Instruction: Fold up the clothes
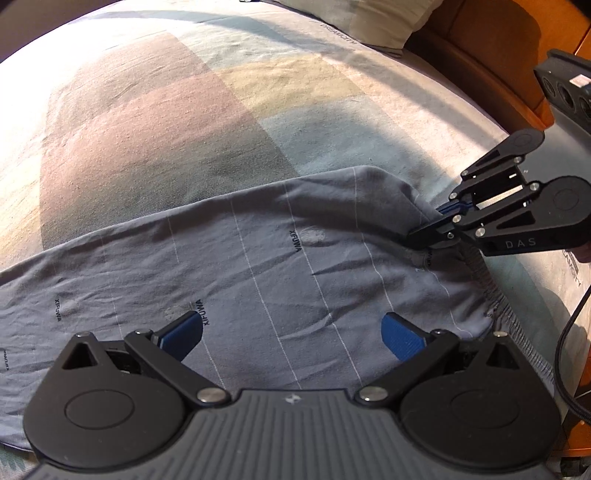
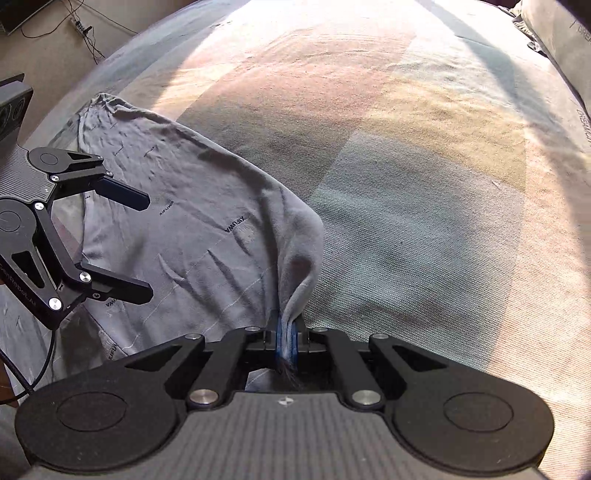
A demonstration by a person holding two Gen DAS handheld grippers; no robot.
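Two claws working: right claw (image 2: 286, 338) is pinching the grey garment (image 2: 192, 221) at lower centre; left claw (image 1: 291, 334) is hovering wide above it on the bed (image 2: 406, 184).

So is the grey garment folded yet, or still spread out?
Still spread: the grey garment lies mostly flat on the bed, one edge pinched up by the right gripper.

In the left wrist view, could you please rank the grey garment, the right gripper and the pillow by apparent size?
1. grey garment
2. right gripper
3. pillow, though it is farther away and partly cut off, so this rank is unsure.
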